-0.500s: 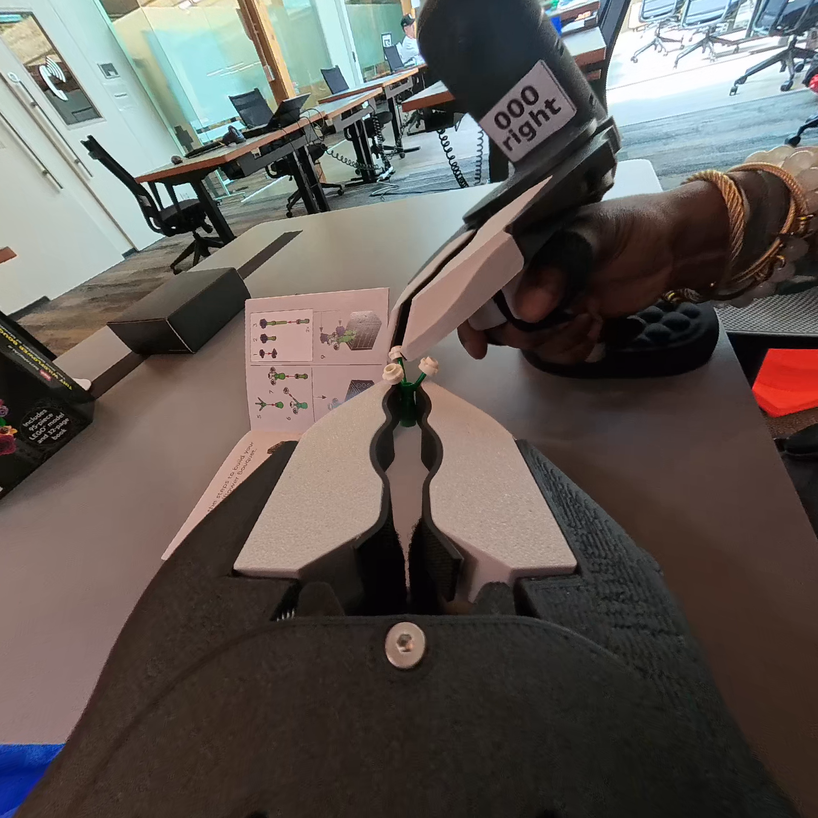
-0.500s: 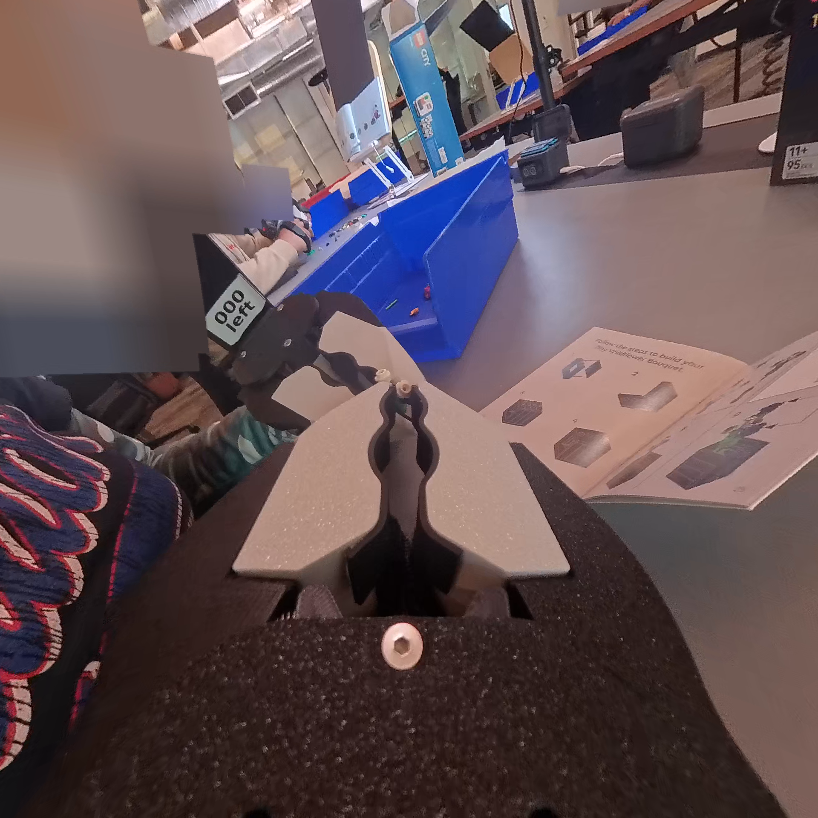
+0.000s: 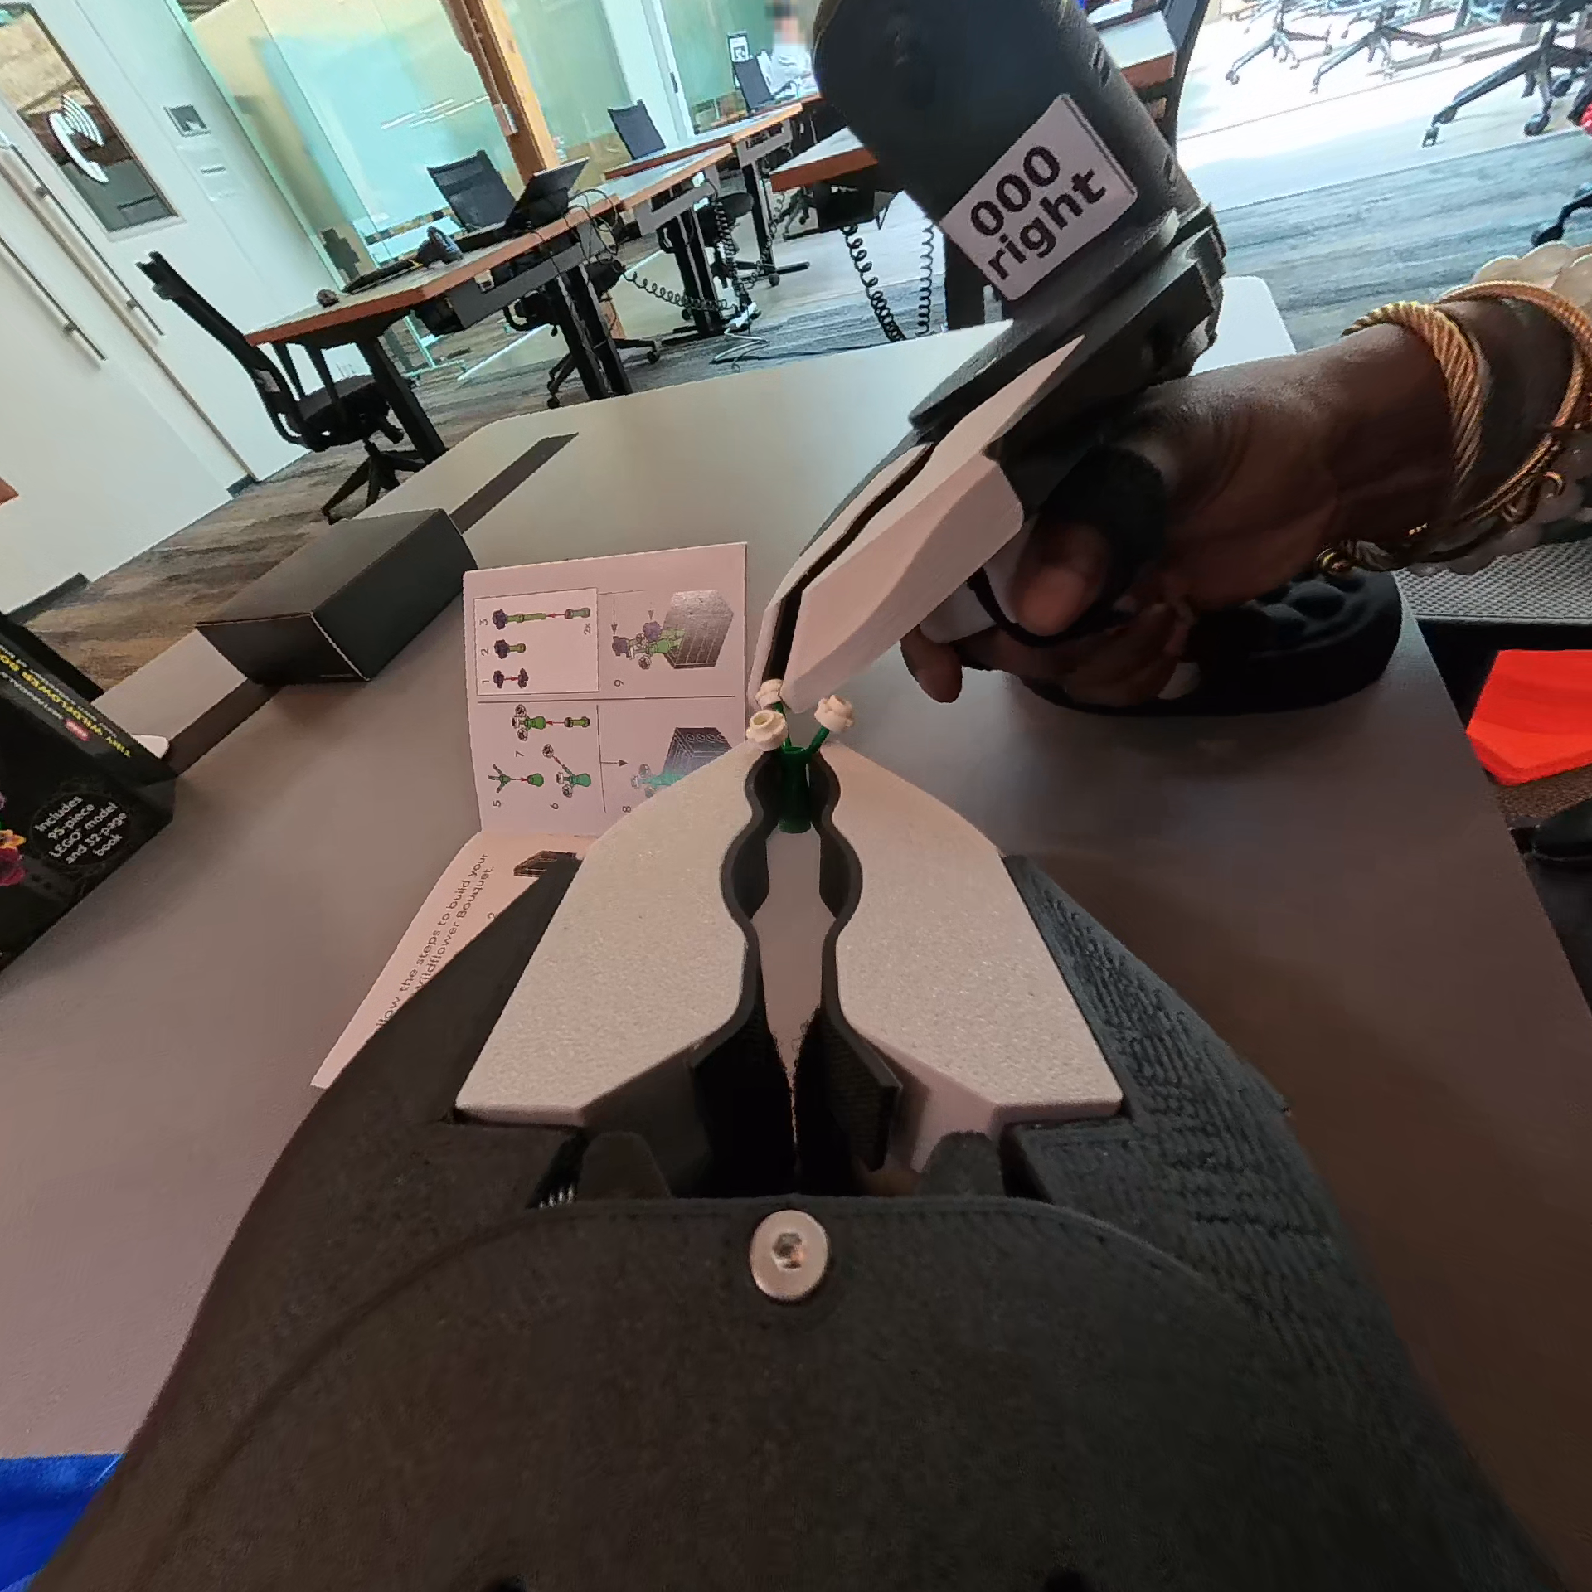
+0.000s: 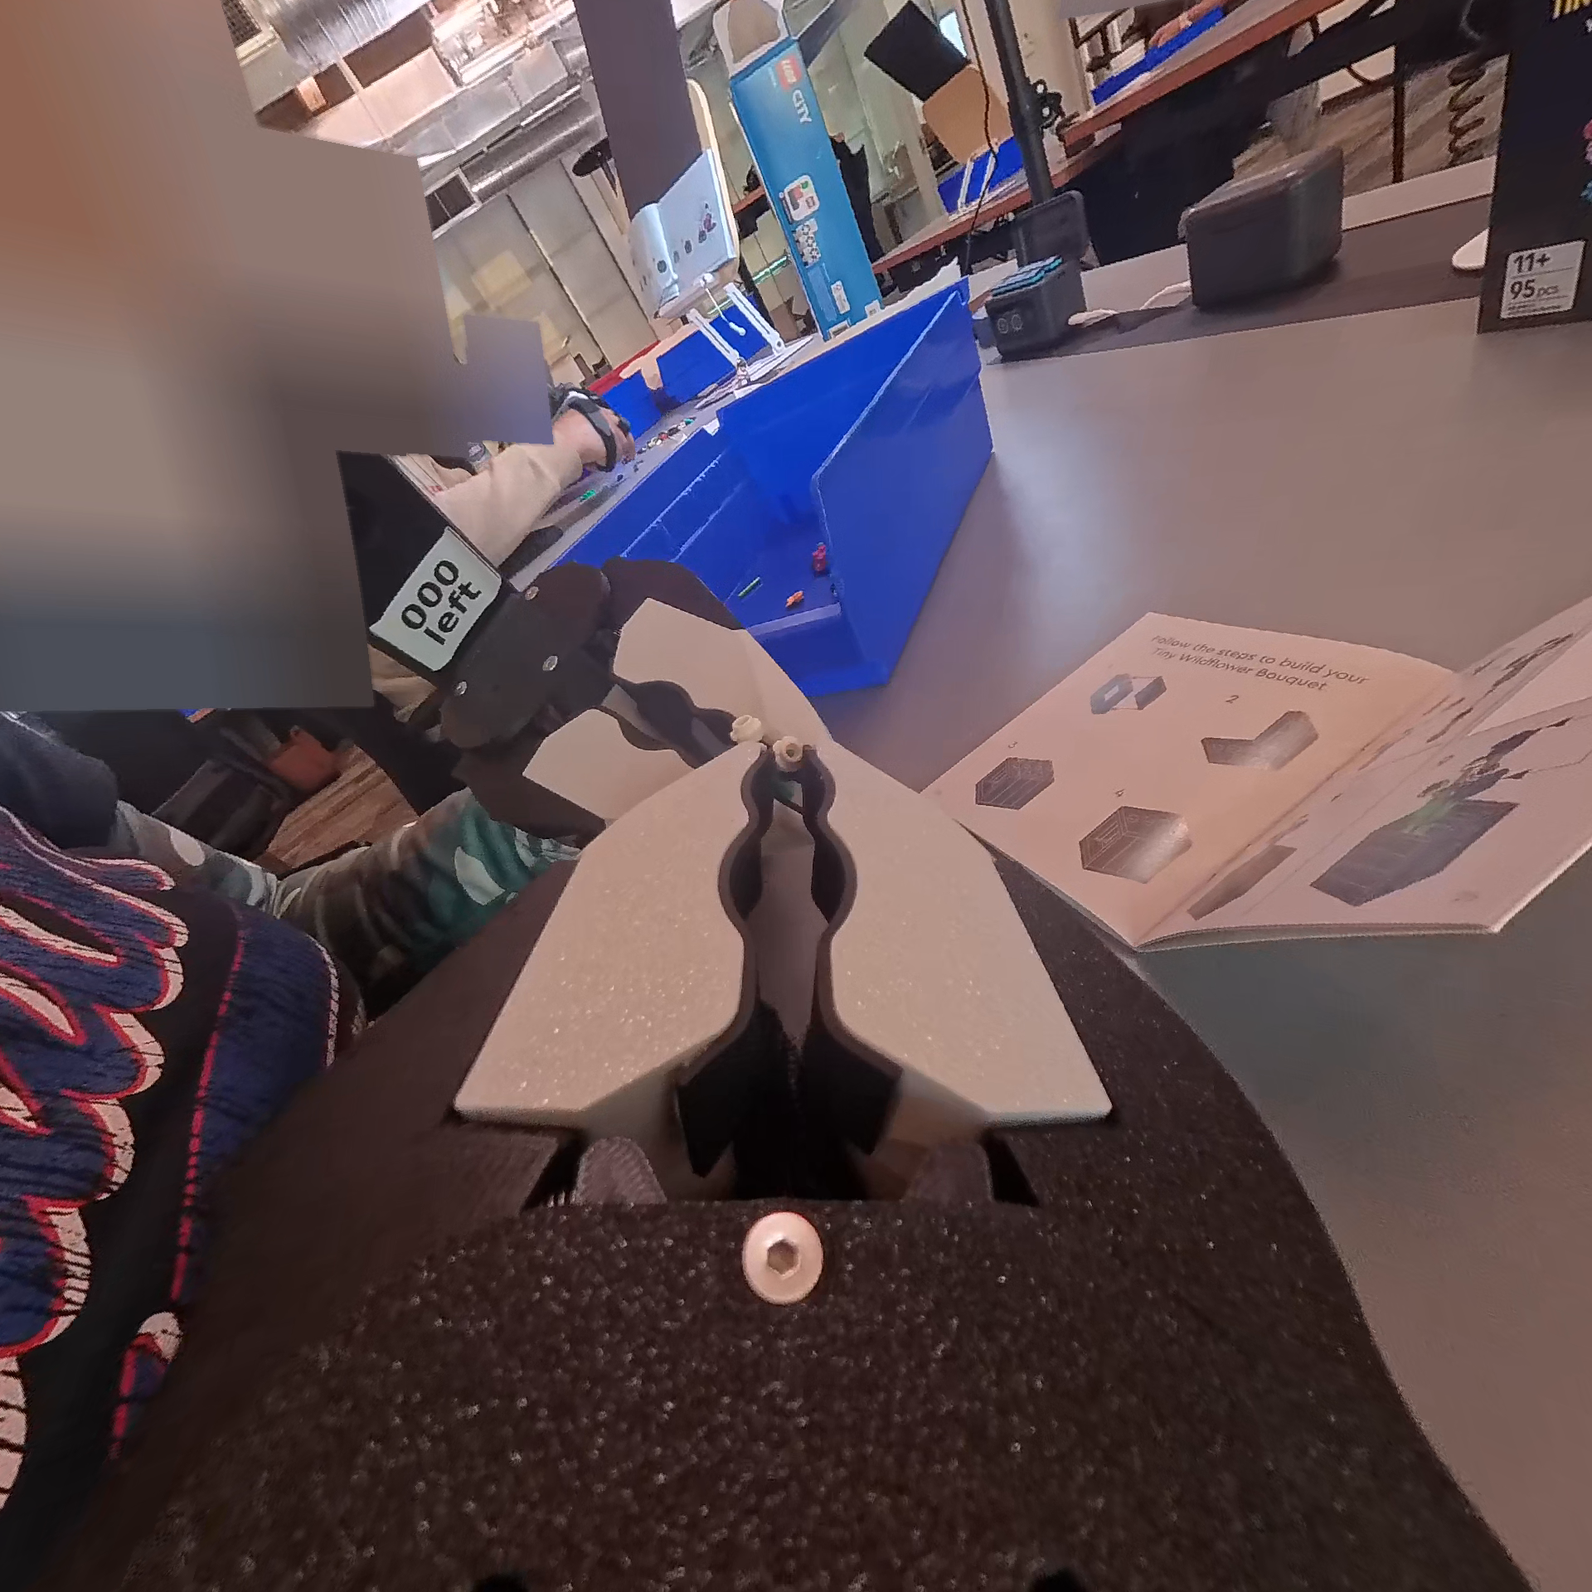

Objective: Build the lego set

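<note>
- Grey bench [image 3: 1120,861] filled the foreground of both wrist views, in an open office of desks and chairs.
- Nearest, the left gripper [image 3: 790,758] had its fingers clamped on the base of a green stem [image 3: 791,788], held upright above the bench with three prongs fanning from its top.
- Small white flower pieces sat on two prongs, one to the left [image 3: 764,725] and one to the right [image 3: 832,712].
- Just beyond, the right gripper [image 3: 775,689] came down at a slant, fingers pinched on a third white flower piece [image 3: 769,689] at the remaining prong; whether it was fully seated could not be told.
- Behind lay the open instruction booklet [image 3: 603,655], and farther off a blue tray [image 4: 896,482] with a few loose pieces.
- By my reading, this sprig was almost complete, while the booklet's box-shaped base and other flowers were nowhere in sight, so most of the set remained.
- Compared with half a second earlier, almost nothing had changed: both grips and the three white pieces sat where they had been.
</note>
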Action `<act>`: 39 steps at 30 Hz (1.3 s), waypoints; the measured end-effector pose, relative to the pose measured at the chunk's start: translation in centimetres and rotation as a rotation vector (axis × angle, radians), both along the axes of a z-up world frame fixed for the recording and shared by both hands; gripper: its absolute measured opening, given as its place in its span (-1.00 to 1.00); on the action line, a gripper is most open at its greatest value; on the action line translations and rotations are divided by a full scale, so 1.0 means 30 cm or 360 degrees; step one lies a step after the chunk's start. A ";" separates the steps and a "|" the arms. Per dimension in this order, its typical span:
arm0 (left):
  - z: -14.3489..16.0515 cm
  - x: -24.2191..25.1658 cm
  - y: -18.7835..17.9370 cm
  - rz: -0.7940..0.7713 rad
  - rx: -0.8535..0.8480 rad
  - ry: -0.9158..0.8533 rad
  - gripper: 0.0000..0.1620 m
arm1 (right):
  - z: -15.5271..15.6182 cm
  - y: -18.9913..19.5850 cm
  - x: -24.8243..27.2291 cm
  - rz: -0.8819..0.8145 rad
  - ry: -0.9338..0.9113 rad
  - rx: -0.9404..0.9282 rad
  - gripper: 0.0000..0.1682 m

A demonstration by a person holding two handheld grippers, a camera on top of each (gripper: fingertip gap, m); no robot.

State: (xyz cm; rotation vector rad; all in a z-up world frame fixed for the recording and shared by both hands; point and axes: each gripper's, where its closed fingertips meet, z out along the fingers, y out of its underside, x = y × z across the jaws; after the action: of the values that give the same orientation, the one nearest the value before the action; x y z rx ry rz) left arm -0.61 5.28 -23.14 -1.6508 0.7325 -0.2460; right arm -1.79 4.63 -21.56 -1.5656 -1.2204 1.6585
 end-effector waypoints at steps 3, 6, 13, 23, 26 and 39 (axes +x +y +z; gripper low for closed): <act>-0.006 0.000 -0.001 -0.0004 -0.0004 0.0019 -0.93 | -0.005 -0.002 -0.002 0.0003 -0.0013 0.0016 -0.92; -0.007 0.001 -0.005 -0.0013 0.0005 0.0030 -0.93 | -0.007 -0.005 0.002 0.0035 -0.0034 -0.0001 -0.92; 0.042 0.015 -0.003 -0.0032 0.0121 -0.0070 -0.92 | 0.069 0.007 0.010 0.0062 0.0148 -0.0050 -0.80; 0.089 0.017 -0.017 -0.0057 0.0252 -0.0173 -0.92 | 0.103 -0.025 0.009 0.0064 0.0314 -0.0009 -0.87; 0.096 0.018 -0.017 -0.0058 0.0272 -0.0186 -0.92 | 0.107 -0.020 0.006 0.0046 0.0331 -0.0036 -0.91; 0.067 0.011 -0.014 -0.0036 0.0211 -0.0131 -0.92 | 0.071 -0.019 0.001 -0.0016 0.0258 0.0050 -0.91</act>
State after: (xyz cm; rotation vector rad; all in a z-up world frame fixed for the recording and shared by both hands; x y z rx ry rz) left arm -0.27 4.85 -21.12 -1.4989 0.6910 -0.2739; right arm -1.76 4.07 -19.42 -1.3870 -1.1475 1.7149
